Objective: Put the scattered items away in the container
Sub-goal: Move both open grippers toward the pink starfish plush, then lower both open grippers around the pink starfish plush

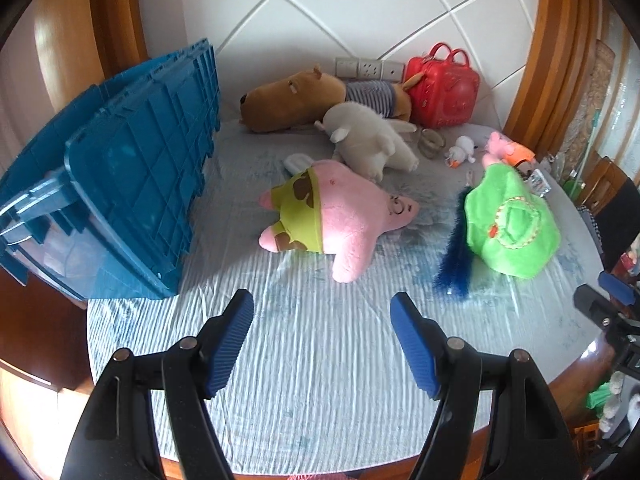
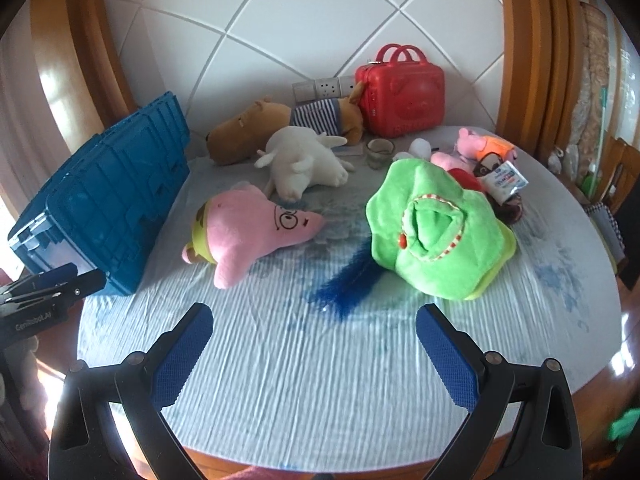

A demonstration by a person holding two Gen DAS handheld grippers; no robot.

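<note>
A blue plastic crate stands at the table's left. Scattered plush toys lie on the cloth: a pink star toy, a white plush, a brown striped-shirt plush, a green plush with a blue feathery tail, small pink pig toys. My left gripper is open and empty, short of the pink star. My right gripper is open and empty, near the blue tail.
A red toy suitcase stands at the back by wall sockets. A small glass, a small white toy and a packet lie near the pigs. The round table's wooden edge curves at front and right.
</note>
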